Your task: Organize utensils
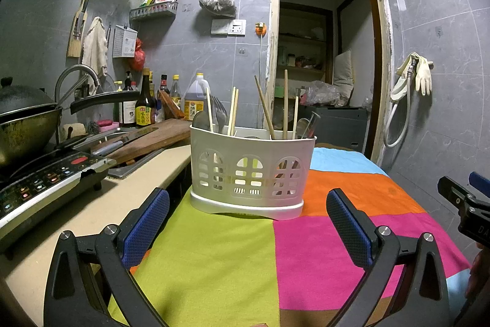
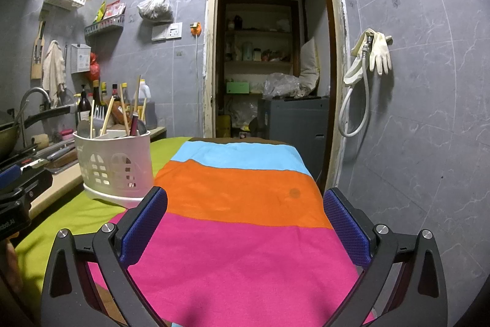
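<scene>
Stove side: induction cooker (image 1: 46, 183) and wok (image 1: 24, 124) sit at far left, with a cutting board (image 1: 153, 140) and knife beyond them, off the cloth.
Left hand-held gripper (image 1: 248, 222): fingers spread wide with nothing between them, pointed straight at the caddy from just in front.
Utensil caddy (image 1: 251, 170): white plastic holder, upright on the green patch of the striped cloth (image 1: 352, 198) covering the desk; chopsticks (image 1: 234, 109), forks (image 1: 219, 112) and what looks like a spoon stand inside, split among its compartments.
Cloth: no loose utensil shows anywhere on it in either view.
Right hand-held gripper (image 2: 245, 222): fingers likewise apart and empty, held over the pink and orange bands, well right of the caddy.
Stage: everything visible already stands in the holder, which fits either a finished sort or mixed compartments awaiting regrouping.
Handling: chopsticks are thin and lean loosely, so any grip is best taken low on the shaft, with the caddy steadied against tipping.
</scene>
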